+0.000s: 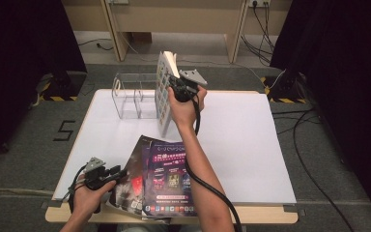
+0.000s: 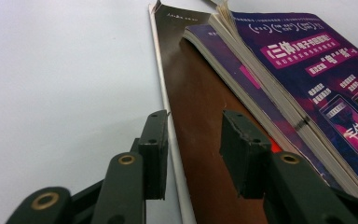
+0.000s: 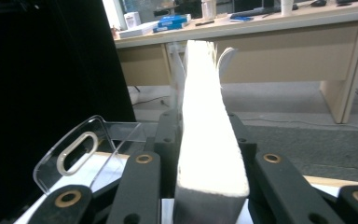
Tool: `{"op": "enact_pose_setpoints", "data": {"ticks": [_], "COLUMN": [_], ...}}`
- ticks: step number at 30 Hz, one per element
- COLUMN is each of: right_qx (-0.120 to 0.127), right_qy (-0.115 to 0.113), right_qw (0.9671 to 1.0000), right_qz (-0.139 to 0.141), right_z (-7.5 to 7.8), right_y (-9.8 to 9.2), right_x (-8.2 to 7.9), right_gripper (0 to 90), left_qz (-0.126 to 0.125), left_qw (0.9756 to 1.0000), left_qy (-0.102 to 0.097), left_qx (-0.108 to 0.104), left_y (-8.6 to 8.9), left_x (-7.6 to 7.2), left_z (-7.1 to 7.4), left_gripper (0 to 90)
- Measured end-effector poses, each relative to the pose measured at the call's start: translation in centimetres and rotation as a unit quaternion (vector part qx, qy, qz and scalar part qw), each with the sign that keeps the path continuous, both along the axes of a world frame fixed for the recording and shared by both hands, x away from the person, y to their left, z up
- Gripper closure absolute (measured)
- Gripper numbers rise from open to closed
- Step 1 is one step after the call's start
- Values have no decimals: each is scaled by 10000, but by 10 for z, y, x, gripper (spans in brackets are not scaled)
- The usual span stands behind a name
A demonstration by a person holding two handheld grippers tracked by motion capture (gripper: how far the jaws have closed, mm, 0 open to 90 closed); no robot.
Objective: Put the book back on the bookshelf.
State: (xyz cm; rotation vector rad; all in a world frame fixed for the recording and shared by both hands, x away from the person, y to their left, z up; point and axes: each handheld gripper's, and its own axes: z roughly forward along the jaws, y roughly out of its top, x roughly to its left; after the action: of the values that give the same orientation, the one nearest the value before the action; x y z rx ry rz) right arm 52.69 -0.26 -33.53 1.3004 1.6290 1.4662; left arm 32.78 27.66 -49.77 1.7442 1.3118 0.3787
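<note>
Your right gripper (image 1: 176,79) is clamping the upright book (image 1: 164,89), long axis vertical. The clear rack (image 1: 134,96) is sitting at its nine o'clock. Your left gripper (image 2: 193,151) is hovering part-open over the brown magazine (image 2: 200,116).

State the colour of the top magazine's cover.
Purple, with pink banners: the top magazine, clearest in the left gripper view.

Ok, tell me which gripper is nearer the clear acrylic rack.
Right. The right gripper holds a book upright beside the clear acrylic rack; the left gripper sits at the table's near edge by the magazines.

Clear acrylic rack (image 1: 135,96) at table (image 1: 251,145) rear; upright book (image 1: 164,92) just right; magazine stack (image 1: 162,179) front.
</note>
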Motion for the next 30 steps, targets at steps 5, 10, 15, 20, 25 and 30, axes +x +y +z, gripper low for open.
{"op": "enact_pose_setpoints", "data": {"ticks": [5, 10, 15, 20, 25, 30], "right_qx": [-25, -36, -64, -70, -58, -115], "right_qy": [-58, -137, -94, -116, -110, -144], "right_qw": [10000, 9999, 9998, 9997, 9997, 9997], "right_qz": [46, 75, 173, 186, 226, 175], "right_z": [3, 2, 3, 4, 5, 9], "right_y": [0, 2, 4, 5, 5, 5], "right_x": [1, 0, 0, 0, 1, 6], "right_gripper": [732, 732, 734, 737, 740, 742], "left_qz": [0, 6, 0, -9, -13, 11], "left_qw": [10000, 10000, 10000, 10000, 10000, 10000], "left_qy": [5, 2, 1, 5, -1, -2], "left_qx": [-3, -1, 4, 5, -5, -21], "left_y": [0, 1, 1, 1, 0, 2], "left_x": [0, 0, 0, 0, 0, 1], "left_z": [0, 0, 0, 0, 0, 0], "left_gripper": [612, 612, 612, 612, 611, 611]}}
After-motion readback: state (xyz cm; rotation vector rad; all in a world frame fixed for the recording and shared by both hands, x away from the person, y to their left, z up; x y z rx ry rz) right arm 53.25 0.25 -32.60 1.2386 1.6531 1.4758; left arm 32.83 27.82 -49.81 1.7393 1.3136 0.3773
